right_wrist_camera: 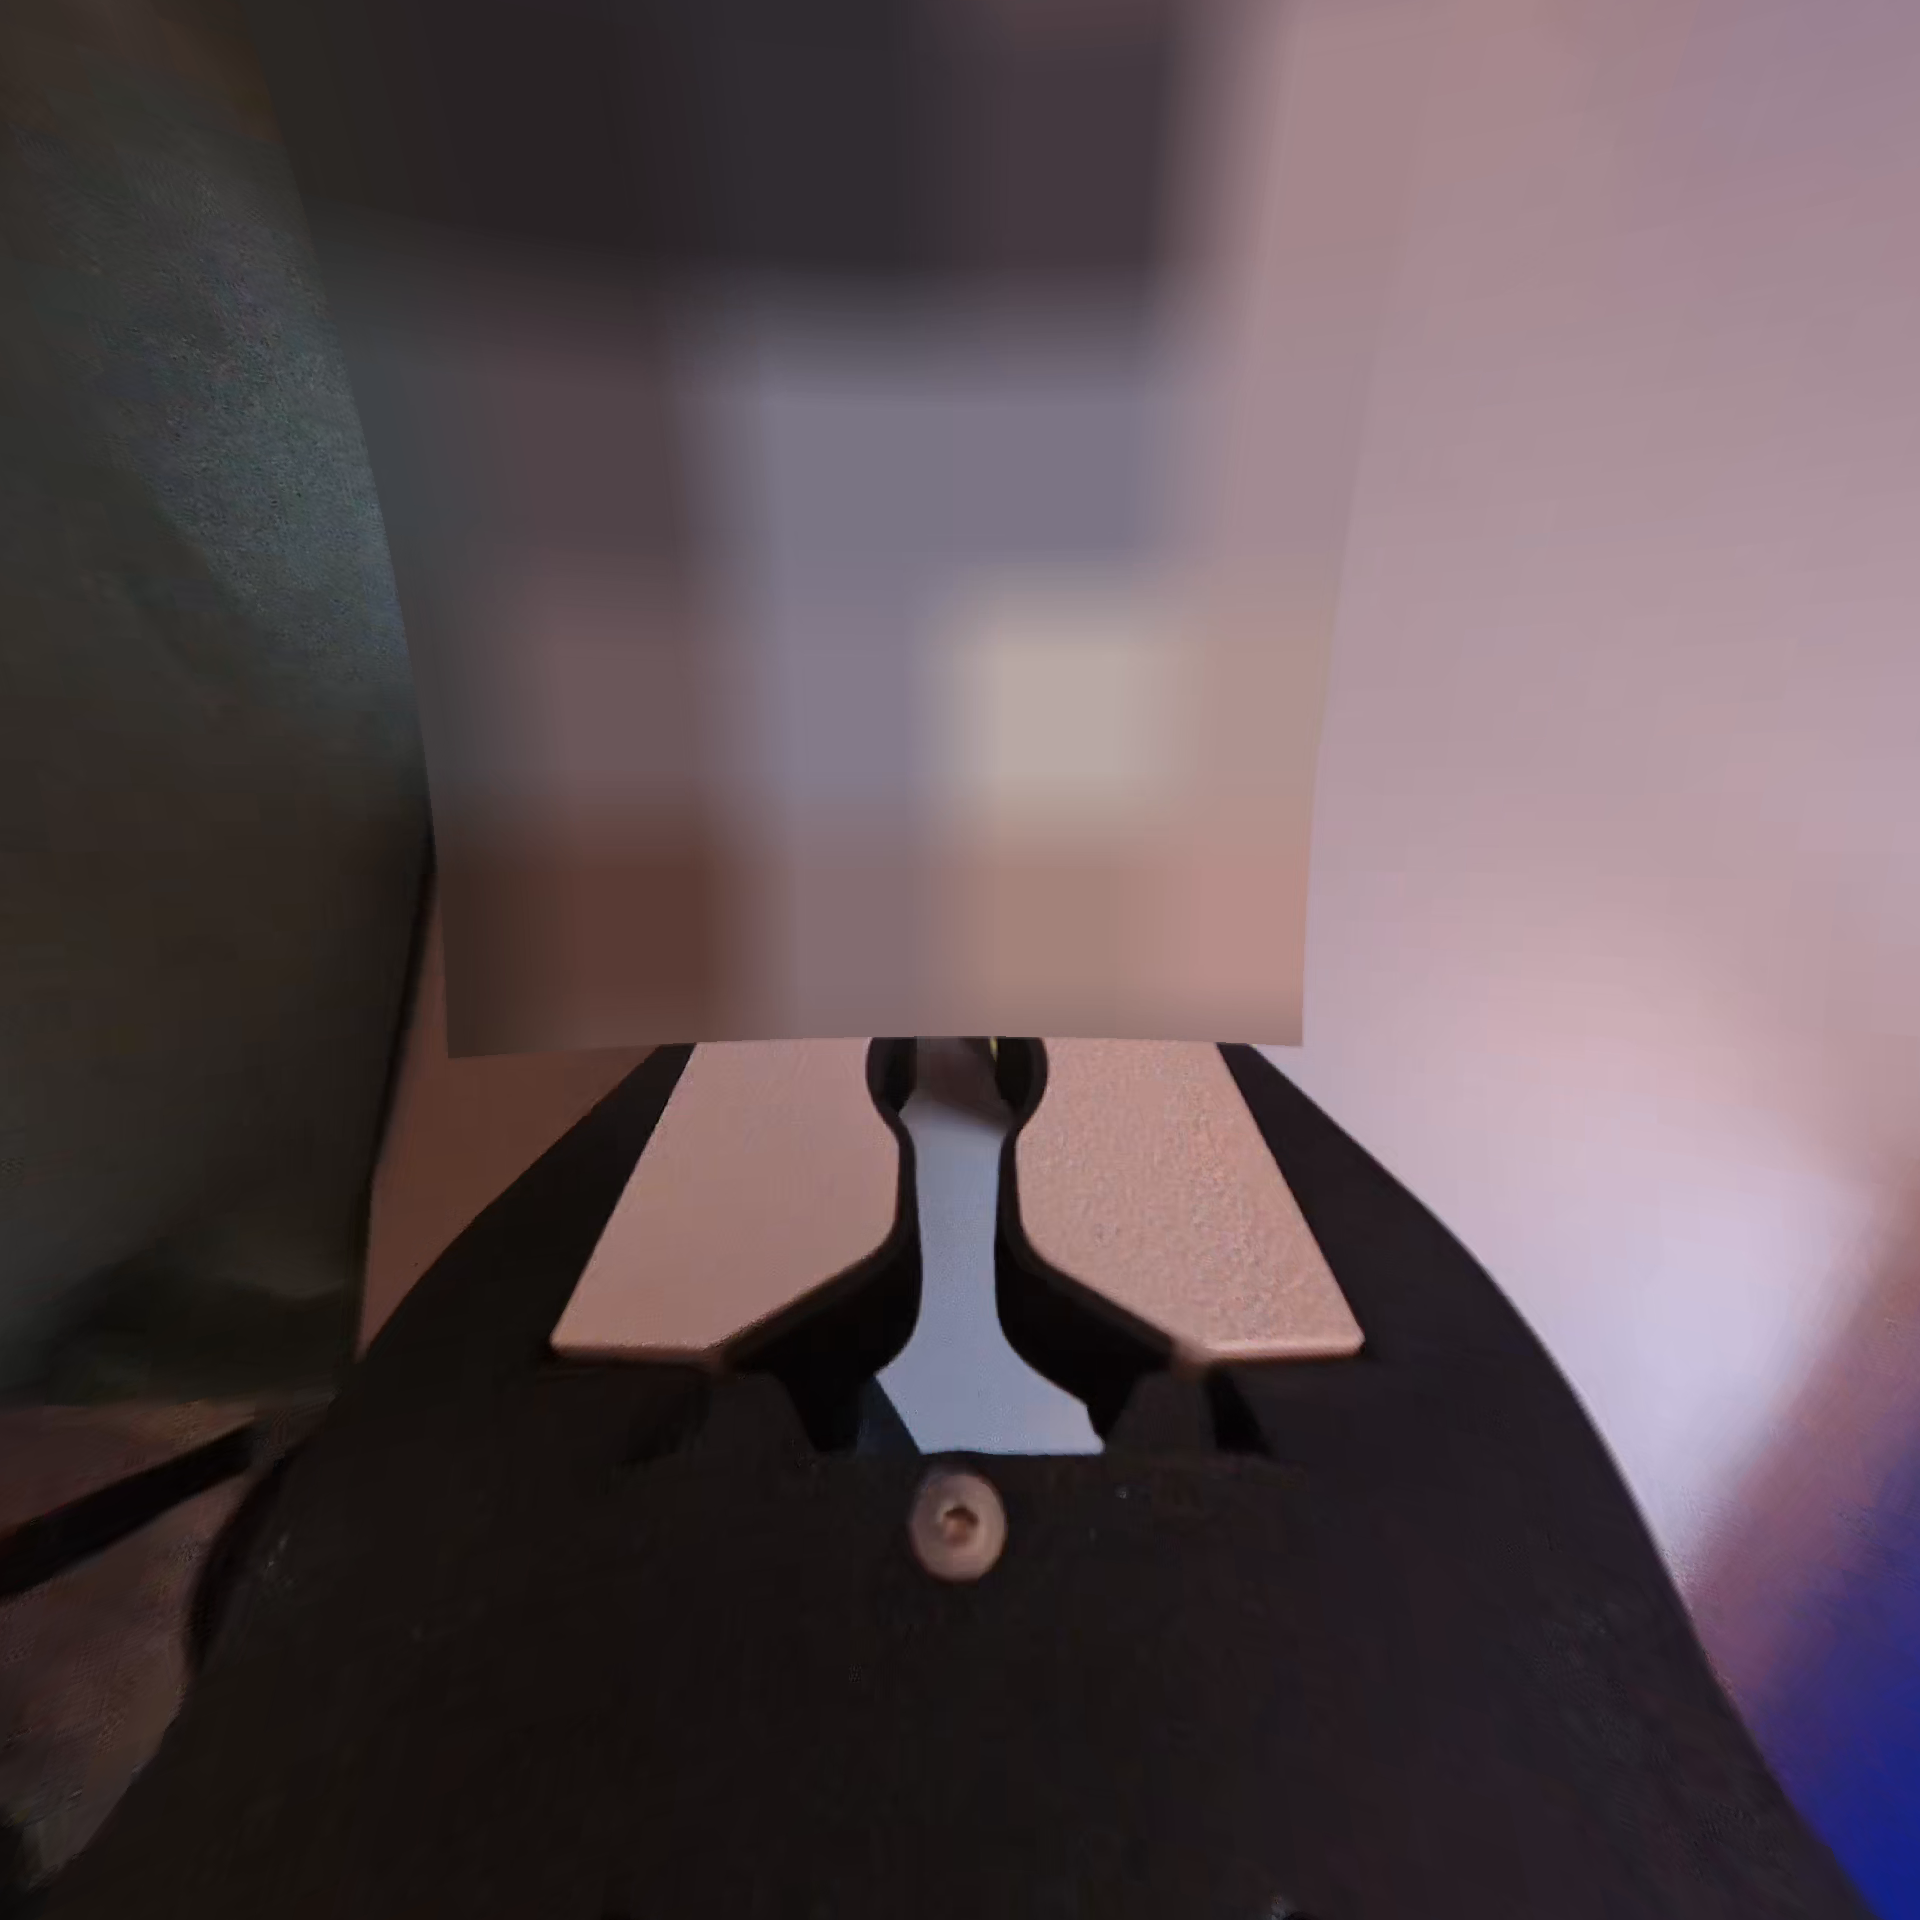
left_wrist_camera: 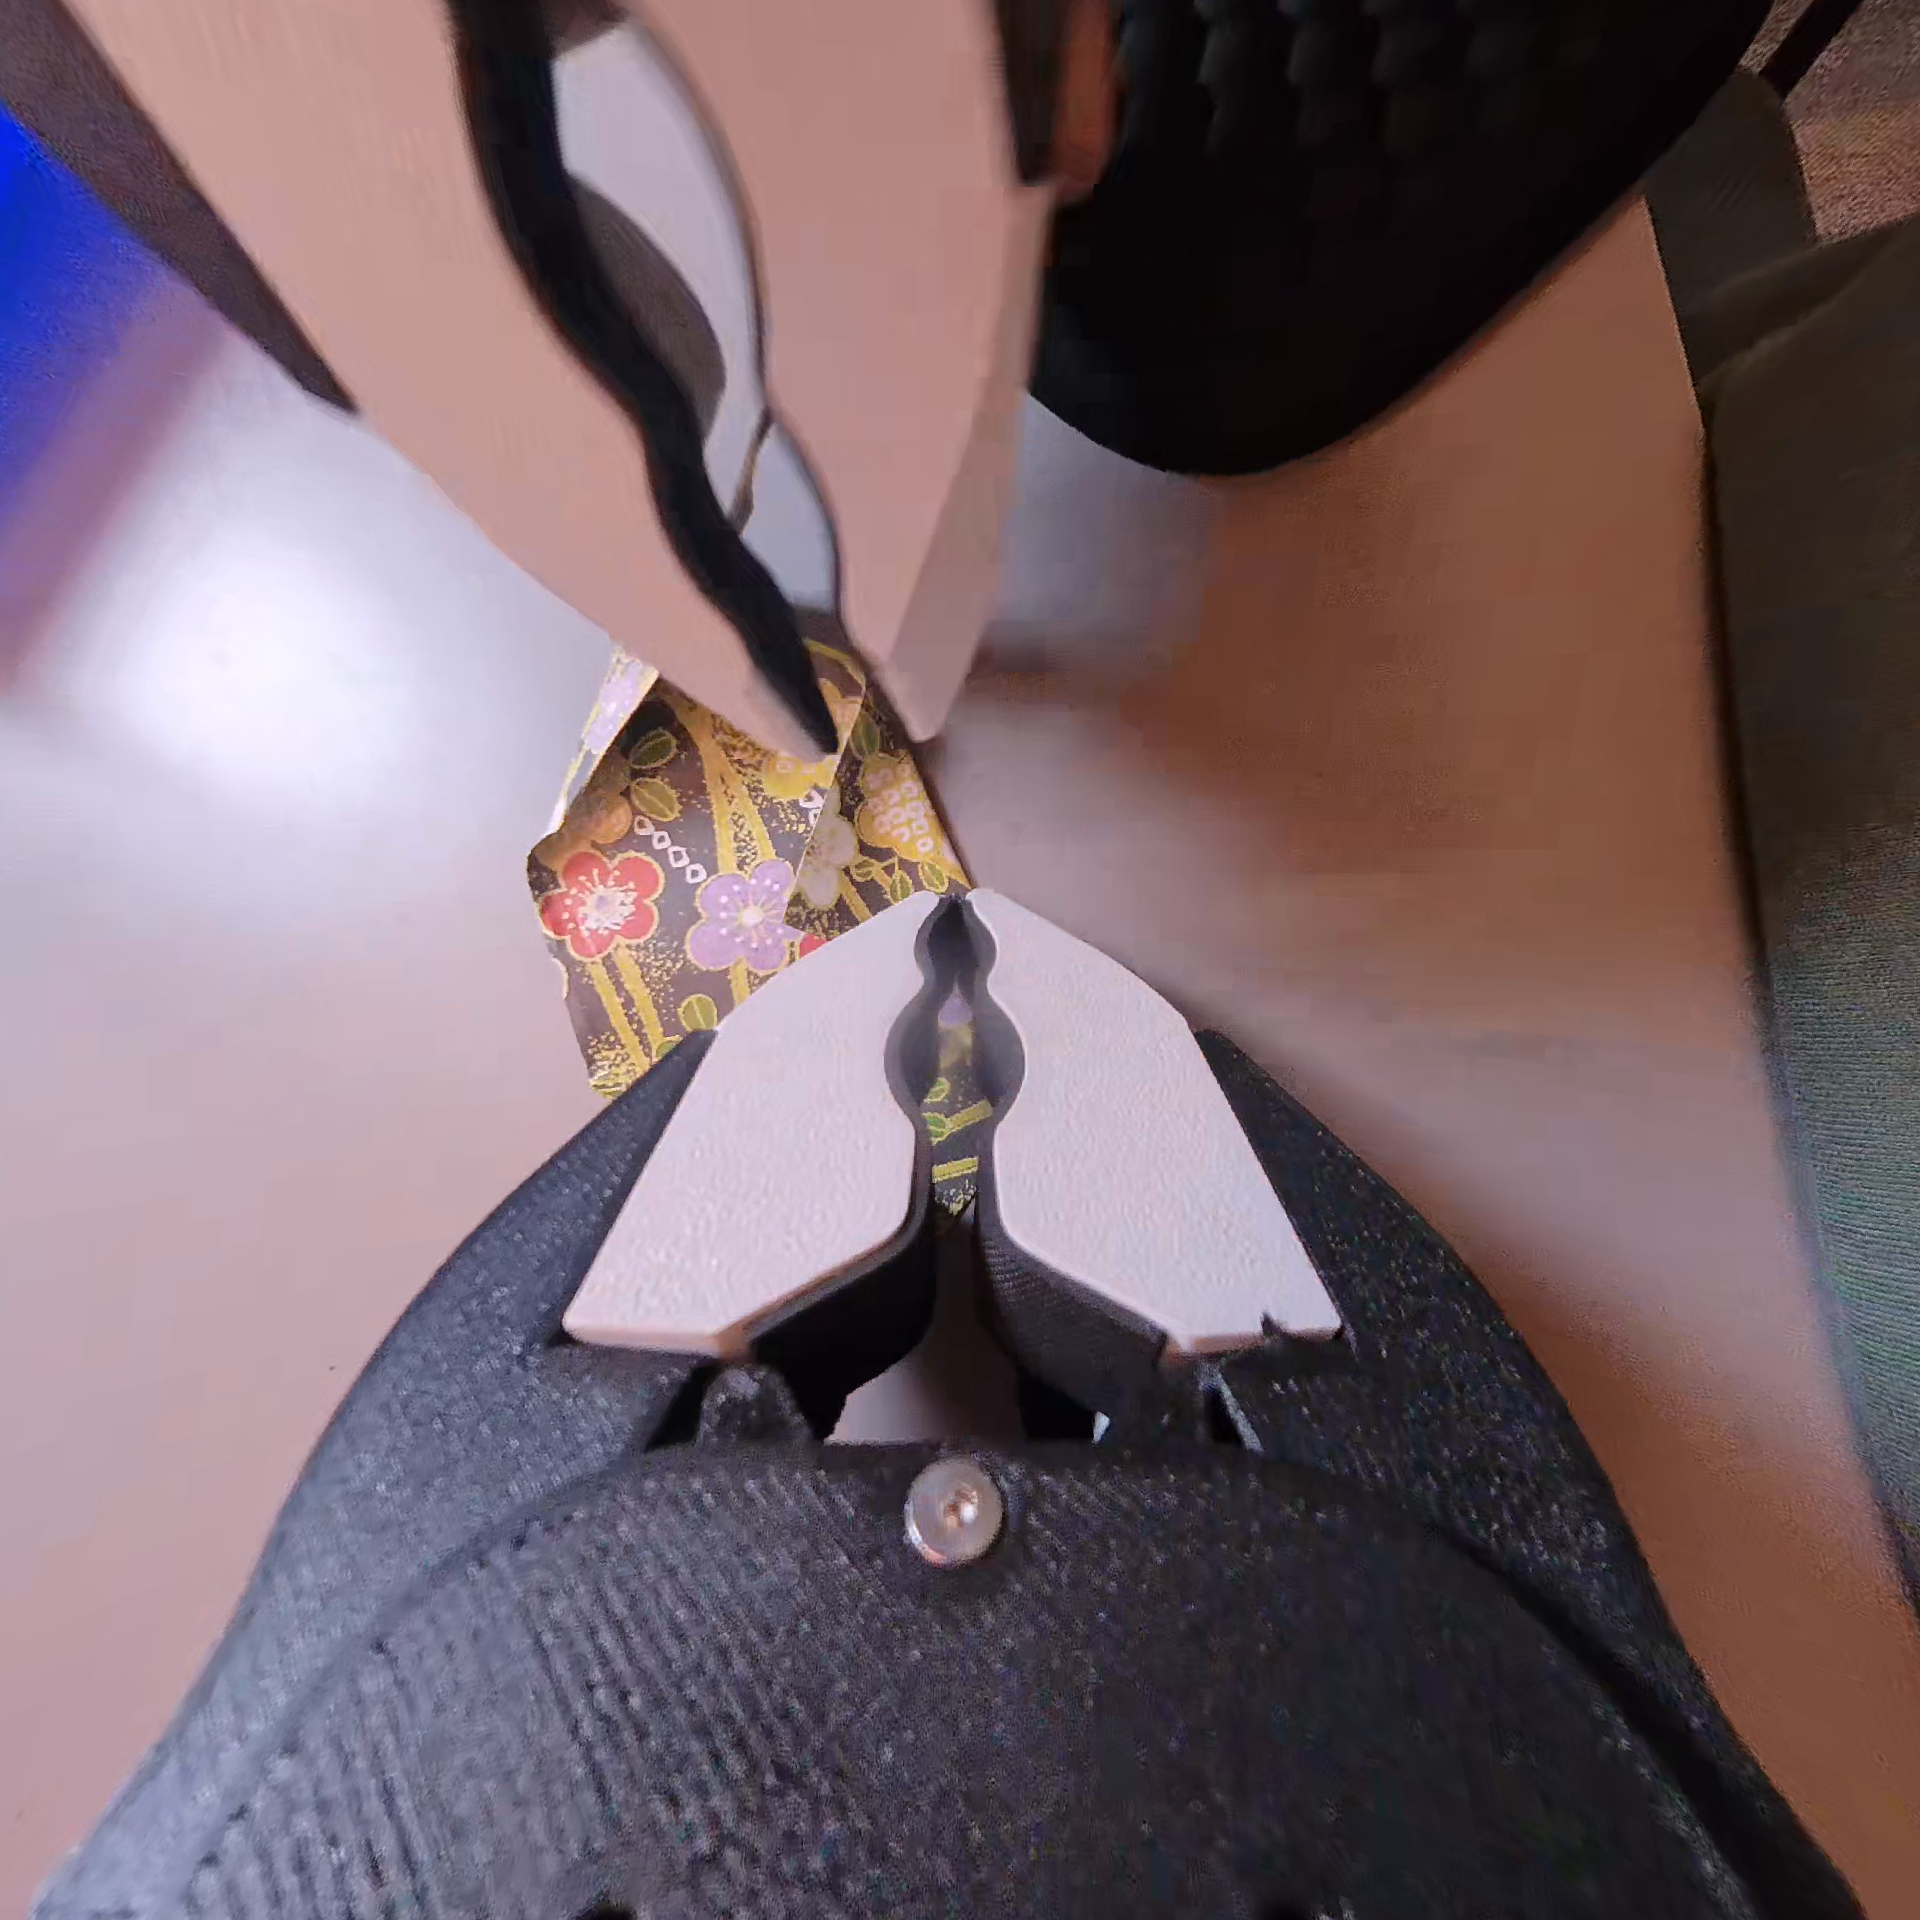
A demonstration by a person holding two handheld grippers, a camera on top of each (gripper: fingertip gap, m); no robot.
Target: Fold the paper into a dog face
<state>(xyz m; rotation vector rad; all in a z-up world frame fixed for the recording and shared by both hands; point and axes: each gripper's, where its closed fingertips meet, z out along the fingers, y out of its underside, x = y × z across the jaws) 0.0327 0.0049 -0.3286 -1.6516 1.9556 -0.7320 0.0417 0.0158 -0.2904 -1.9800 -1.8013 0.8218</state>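
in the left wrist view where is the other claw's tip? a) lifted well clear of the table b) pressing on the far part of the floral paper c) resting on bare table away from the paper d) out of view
b: the right claw comes down from the top of the view and its tip sits on the far part of the floral paper, opposite the left claw.

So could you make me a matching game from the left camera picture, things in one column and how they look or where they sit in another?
1 paper
2 left gripper
3 right gripper
4 table

a pale and plain
b reaches in from the top
c flowered, dark and gold
d fingertips touching, nearest the camera

Pairs: 1c, 2d, 3b, 4a.
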